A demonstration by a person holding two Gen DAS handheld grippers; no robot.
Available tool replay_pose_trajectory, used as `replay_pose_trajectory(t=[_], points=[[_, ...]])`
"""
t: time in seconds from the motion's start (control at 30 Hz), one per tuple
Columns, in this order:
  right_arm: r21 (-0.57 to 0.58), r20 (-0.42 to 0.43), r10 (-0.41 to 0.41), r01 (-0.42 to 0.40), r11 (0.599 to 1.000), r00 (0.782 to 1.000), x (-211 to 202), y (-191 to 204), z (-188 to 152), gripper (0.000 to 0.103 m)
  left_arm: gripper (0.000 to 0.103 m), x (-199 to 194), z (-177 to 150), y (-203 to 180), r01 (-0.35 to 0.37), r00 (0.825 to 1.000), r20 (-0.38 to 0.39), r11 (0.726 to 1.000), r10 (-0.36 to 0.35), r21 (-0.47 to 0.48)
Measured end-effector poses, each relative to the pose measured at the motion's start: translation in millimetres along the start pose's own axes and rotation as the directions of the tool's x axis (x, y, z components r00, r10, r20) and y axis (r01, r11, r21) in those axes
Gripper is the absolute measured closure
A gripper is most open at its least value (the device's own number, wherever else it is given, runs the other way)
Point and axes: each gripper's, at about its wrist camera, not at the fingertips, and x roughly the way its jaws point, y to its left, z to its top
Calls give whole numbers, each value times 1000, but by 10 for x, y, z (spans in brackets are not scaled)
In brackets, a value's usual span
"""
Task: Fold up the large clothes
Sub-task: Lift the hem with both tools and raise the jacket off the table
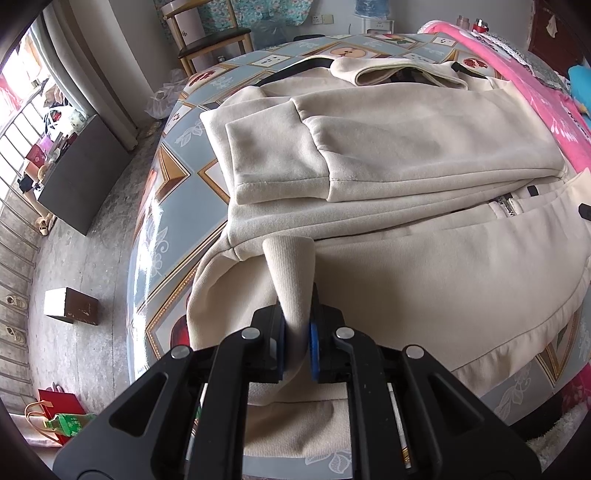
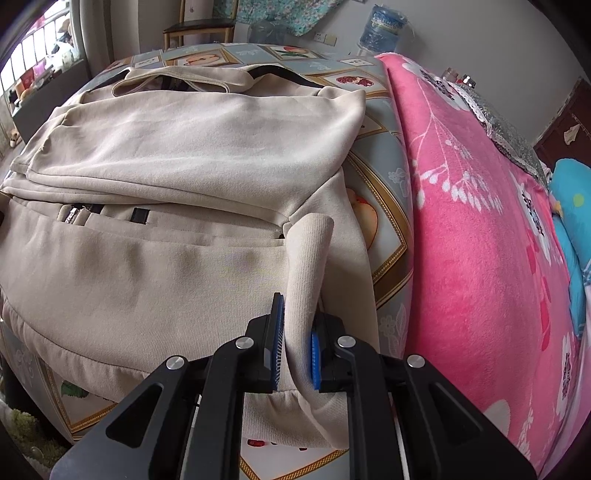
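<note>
Both grippers, left and right, clamped on cream jacket hem, pinched folds hiding pads

Pink floral blanket beside patterned tablecloth; wooden chair behind.

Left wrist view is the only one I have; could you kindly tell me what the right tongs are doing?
Observer: The right tongs are shut on a pinch of the cream jacket near its hem corner.
Operator: What lies beside that corner?
Observer: A pink flowered blanket runs right along the table's edge there.
Operator: Anything else on that side?
Observer: A water bottle stands beyond the table, by the wall.
</note>
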Motion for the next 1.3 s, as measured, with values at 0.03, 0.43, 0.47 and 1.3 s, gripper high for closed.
replay_pose_trajectory(t=[0.03,0.43,0.47,1.3], points=[[2,2,-3,3,1000,1000,-4,2,-2,90,93,1,-2,2,1,1000,1,1000,-1,1],[57,78,-30,26,998,996,-139,-23,-63,95,95,-54,-74,31,20,998,64,1000,-20,-2],[59,89,-34,29,998,995,-167,-23,-73,95,96,-86,-91,20,15,997,81,1000,-15,4],[196,428,-102,18,981,898,-1354,-286,-64,96,98,-1535,-73,281,83,887,460,995,-46,-59]])
